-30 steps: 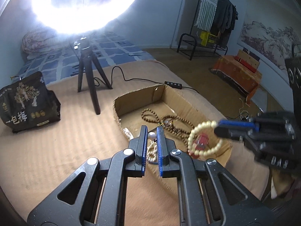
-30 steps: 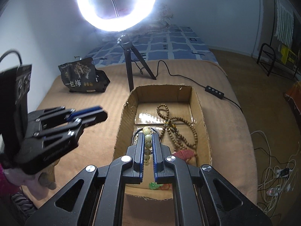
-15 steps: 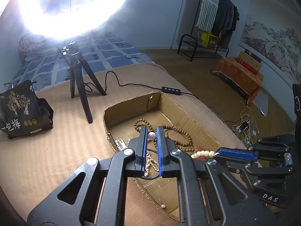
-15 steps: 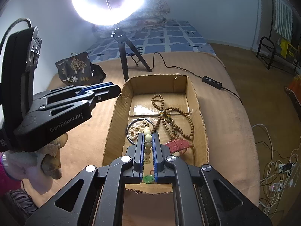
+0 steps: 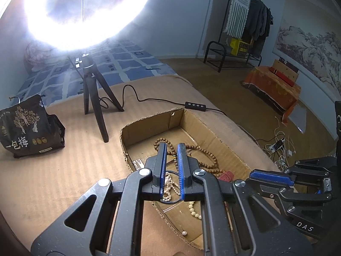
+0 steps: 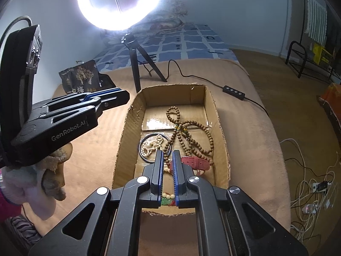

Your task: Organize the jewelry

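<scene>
Below both closed grippers, left (image 5: 172,149) and right (image 6: 168,156), jewelry lies in the cardboard box (image 6: 220,128).

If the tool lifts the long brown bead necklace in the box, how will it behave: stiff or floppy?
Probably floppy: the brown bead necklace lies in loose crossing loops on the floor of the cardboard box. It may snag, since its loops lie against the red strap and the black ring. Its round beads could slip between flat pads.

Both tools are showing matte black frames with silver screws and blue finger pads; the left gripper (image 6: 119,95) is bearing white "GenRobot.AI" lettering, the right gripper (image 5: 255,173) "DAS", and a magenta sleeve (image 6: 8,202) is showing beneath the left gripper
</scene>
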A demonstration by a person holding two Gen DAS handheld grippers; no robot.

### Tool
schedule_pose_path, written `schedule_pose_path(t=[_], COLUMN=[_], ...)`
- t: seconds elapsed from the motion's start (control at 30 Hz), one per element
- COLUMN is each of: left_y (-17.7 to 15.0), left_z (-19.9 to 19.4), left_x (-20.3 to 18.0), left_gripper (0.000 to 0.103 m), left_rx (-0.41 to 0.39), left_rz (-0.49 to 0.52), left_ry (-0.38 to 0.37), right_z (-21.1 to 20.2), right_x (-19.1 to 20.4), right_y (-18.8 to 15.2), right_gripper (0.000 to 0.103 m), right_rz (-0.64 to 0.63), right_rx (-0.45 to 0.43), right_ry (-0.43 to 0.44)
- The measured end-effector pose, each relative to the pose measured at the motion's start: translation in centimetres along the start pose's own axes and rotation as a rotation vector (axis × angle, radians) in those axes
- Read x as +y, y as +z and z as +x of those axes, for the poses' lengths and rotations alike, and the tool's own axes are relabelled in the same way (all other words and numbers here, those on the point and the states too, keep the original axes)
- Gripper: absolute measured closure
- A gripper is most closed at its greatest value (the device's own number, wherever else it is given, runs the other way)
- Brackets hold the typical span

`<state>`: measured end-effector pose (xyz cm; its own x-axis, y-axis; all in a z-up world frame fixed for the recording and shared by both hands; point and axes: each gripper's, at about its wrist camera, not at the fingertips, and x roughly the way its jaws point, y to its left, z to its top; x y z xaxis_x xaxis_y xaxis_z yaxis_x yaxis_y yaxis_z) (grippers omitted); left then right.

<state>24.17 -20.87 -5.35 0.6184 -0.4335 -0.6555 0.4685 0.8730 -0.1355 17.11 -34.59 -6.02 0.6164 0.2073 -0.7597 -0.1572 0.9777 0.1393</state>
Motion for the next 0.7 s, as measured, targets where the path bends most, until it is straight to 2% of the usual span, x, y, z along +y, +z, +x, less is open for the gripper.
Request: schedule_pose_path(t=[0.07,0.13,0.2,0.37,0.47,0.7], left_y=[0.0,0.0,0.0,0.0,0.0,-0.6], left_z=[-0.4,-0.9,-1.5,-3.4,-4.8,-8.9], left_x=[-0.1,-0.1,0.0,0.1,0.0,-0.2], left_gripper=[0.095,0.095,0.095,0.095,0.095,0.094], left_rx=[-0.003,-0.007,-0.013,-0.031,-0.047,-0.083], left_rz=[-0.003,-0.006,-0.006,-0.009,-0.007,-0.009], left_ry=[0.001,0.002,0.005,0.017,0.028,0.041], right_z=[-0.5,-0.8,-1.4,-2.8,-3.7,-6.2], right_x=[0.3,0.6,0.8,1.7,2.0,3.1], right_y=[-0.1,-0.1,-0.2,-0.3,-0.5,-1.0], right_gripper=[0.093,0.07,0.063,0.062,0.054,0.053], right_rz=[-0.009,-0.009,-0.005,-0.017,-0.005,0.001], right_rx=[-0.005,-0.01,-0.023,-0.047,-0.06,-0.101], right_ry=[-0.009,-0.013,-0.017,-0.042,-0.045,-0.069])
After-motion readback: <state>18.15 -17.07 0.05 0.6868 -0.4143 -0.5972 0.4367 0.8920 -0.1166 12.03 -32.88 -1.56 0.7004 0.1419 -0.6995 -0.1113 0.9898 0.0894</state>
